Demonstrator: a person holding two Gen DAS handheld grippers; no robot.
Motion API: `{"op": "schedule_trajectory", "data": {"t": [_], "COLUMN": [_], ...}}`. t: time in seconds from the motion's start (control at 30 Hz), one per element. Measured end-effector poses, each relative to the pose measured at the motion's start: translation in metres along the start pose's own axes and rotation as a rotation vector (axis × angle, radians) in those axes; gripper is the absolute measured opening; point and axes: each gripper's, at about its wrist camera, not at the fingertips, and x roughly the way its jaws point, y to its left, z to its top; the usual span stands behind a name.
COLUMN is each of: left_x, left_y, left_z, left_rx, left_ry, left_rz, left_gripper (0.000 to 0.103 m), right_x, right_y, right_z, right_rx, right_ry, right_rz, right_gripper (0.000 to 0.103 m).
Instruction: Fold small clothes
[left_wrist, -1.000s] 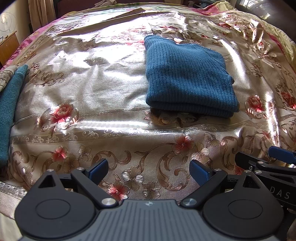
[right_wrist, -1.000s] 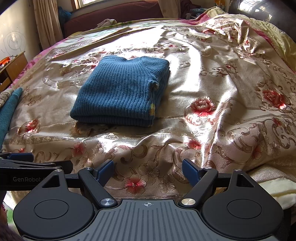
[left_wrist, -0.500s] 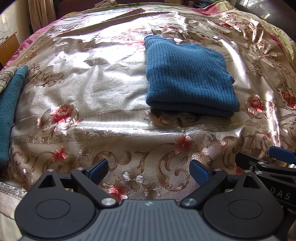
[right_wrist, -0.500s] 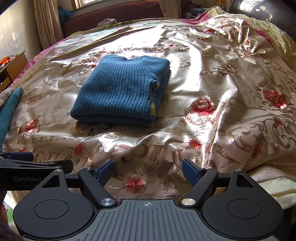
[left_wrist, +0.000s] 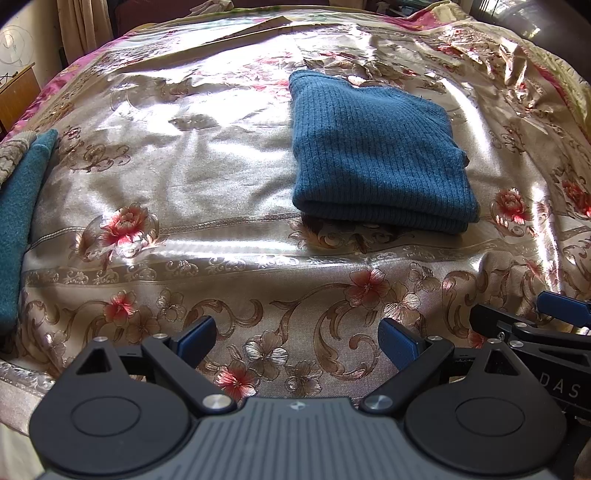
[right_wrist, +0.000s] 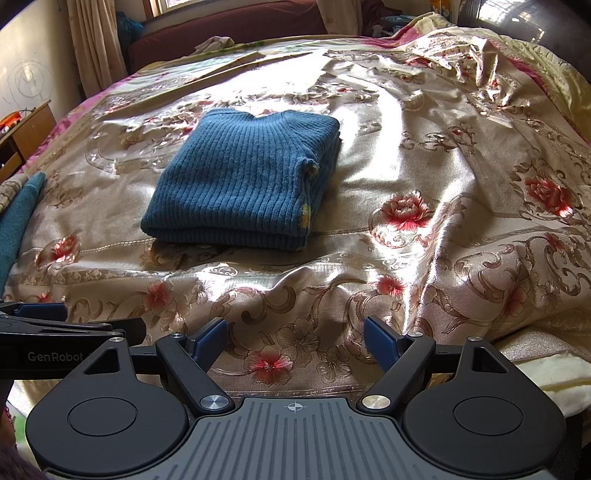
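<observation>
A bed (left_wrist: 207, 177) fills both views, covered by a shiny gold bedspread (right_wrist: 443, 229) with red flowers and scrollwork; the satin looks slick, so anything pushed on it would likely slide.

One blue ribbed sweater (left_wrist: 373, 151) lies on it, already folded into a neat thick rectangle, well ahead of both grippers. In the left wrist view it sits right of centre; in the right wrist view the same sweater (right_wrist: 243, 181) sits left of centre, with its neckline on the far side and a small yellow detail at the near right corner. It looks soft, light and limp, with stacked layers that would slip apart if lifted by one edge. A sound hold would be at the near folded edge, pinching all layers together, one gripper toward each corner.

One second piece of teal cloth (left_wrist: 18, 221) lies at the bed's left edge, only partly in view; whether it is folded cannot be told.

There are two grippers. The left gripper (left_wrist: 295, 341) hangs low over the near edge of the bed, jaws spread wide and holding nothing. The right gripper (right_wrist: 295, 338) is just beside it, likewise spread and empty. Neither touches the sweater, and the fold seems finished.
</observation>
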Motion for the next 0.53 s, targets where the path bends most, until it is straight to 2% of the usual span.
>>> {"op": "schedule_trajectory", "data": {"t": [0.53], "left_x": [-0.0013], "left_y": [0.0003], "left_z": [-0.0002], "left_rx": [-0.013], "left_ry": [0.000], "left_rz": [0.000], "left_gripper": [0.098], "right_x": [0.0000], "right_y": [-0.0002], "right_z": [0.0003], "right_rx": [0.000], "right_ry": [0.001], "right_rz": [0.000], "right_gripper": [0.084]}}
